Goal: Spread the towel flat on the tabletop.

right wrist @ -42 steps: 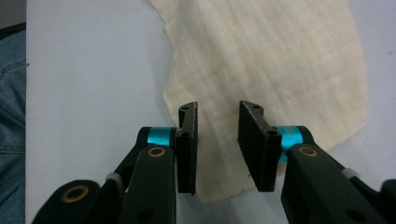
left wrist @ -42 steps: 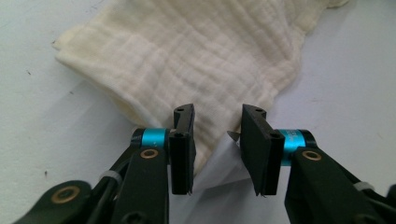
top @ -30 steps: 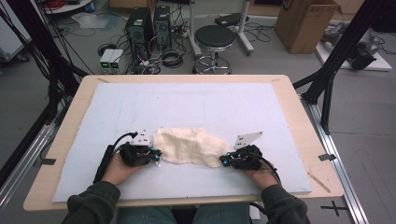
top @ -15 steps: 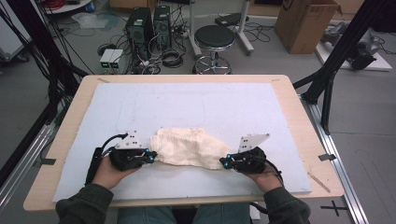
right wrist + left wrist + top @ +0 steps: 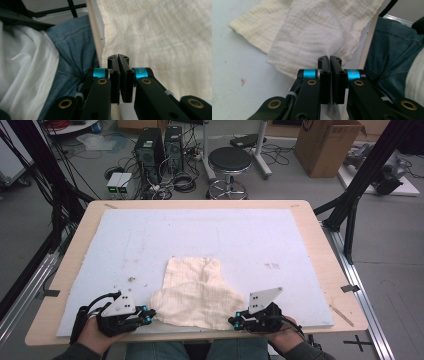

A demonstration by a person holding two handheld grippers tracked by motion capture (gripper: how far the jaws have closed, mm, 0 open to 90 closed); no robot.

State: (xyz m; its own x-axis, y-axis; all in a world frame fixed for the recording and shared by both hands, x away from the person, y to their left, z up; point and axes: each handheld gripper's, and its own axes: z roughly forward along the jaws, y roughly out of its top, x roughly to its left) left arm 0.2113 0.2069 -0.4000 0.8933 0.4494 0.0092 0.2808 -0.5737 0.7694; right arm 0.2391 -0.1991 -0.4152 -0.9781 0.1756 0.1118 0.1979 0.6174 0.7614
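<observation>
Cream muslin cloth (image 5: 197, 295) lies crumpled on the pale blue mat (image 5: 150, 240), near edge, roughly centre. Its near hem sits at the mat's near border; a narrower part runs toward the far side.

Left gripper (image 5: 148, 315) at the cloth's near-left corner, held by the left hand (image 5: 92, 336). Right gripper (image 5: 235, 322) at the cloth's near-right corner, held by the right hand (image 5: 282, 337). Both low at the near edge of the wooden table (image 5: 320, 250), well apart, cloth between them. Grey three-cornered plates on top of each, cables trailing.

High view: too small to read the jaws. Shows the floor beyond the far side: black stool (image 5: 229, 160), computer towers (image 5: 160, 145), cardboard box (image 5: 327, 145).

Left gripper view: left gripper (image 5: 329, 58) jaws pressed together, tips against the cloth (image 5: 319, 30) hem. A scrap of white fabric seems to show below between the jaws, so likely pinching the cloth edge, not certain. Folded layers visible: yellower layer at left, whiter one over it. Blue jeans (image 5: 389, 57) at right.

Right gripper view: right gripper (image 5: 118, 57) jaws closed together at the cloth (image 5: 162, 37) hem by the table edge; whether fabric is caught between them I cannot tell. Jeans (image 5: 75, 45) and white shirt (image 5: 22, 62) at left.
</observation>
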